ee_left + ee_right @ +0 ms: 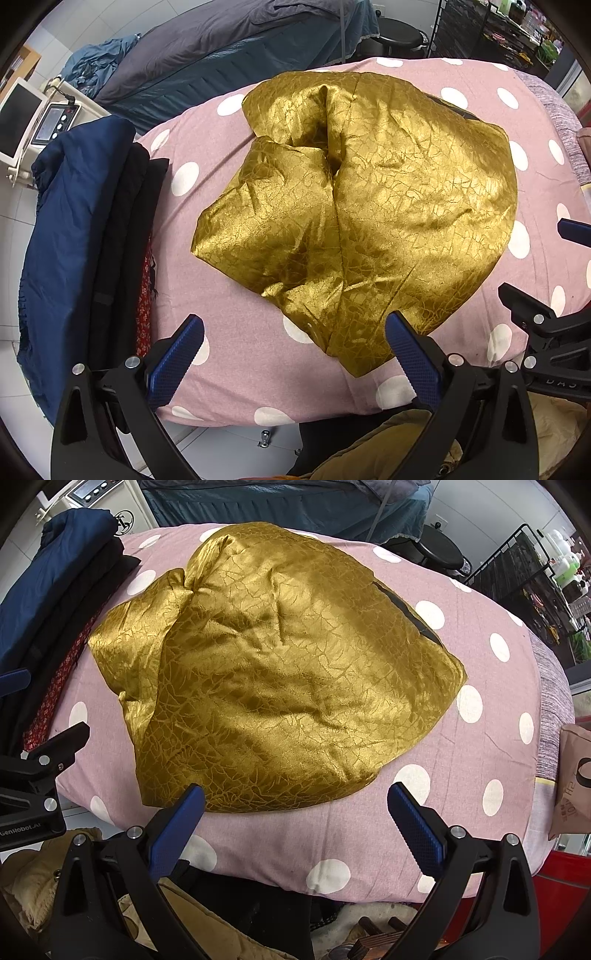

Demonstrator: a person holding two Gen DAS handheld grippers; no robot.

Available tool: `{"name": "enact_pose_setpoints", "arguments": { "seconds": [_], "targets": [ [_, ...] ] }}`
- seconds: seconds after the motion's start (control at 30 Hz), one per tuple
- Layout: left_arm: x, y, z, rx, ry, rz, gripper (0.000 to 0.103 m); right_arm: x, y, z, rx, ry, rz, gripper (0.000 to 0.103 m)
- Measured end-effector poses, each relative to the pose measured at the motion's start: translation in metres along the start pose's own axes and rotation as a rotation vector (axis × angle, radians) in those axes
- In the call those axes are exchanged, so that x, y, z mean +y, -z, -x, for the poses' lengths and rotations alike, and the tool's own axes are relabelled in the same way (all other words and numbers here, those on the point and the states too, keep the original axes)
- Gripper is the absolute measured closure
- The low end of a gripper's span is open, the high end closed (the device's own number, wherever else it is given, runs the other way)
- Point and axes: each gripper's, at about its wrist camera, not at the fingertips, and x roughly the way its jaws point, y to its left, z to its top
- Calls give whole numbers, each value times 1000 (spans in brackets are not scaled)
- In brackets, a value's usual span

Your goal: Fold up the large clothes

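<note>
Both grippers hovering over the gold garment (362, 206)

Left gripper (295, 347) and right gripper (295, 812) are gaping wide, holding nothing, at bottom centre.

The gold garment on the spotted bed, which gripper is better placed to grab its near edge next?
Probably the left gripper: its open fingers frame the near corner of the gold garment, one fingertip beside the cloth. The right gripper is open too, but more bare bed cover lies between its fingers.

Bright, sharp frames; fisheye bending at edges; soft shadows, sheen on gold cloth (369, 192).
</note>
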Motion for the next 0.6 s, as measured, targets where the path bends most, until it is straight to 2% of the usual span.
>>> {"name": "enact_pose_setpoints", "arguments": {
  "seconds": [0.6],
  "targets": [
    [1, 3, -3, 3, 1, -2, 6, 0, 1, -1, 4, 0, 1, 5]
  ]
}}
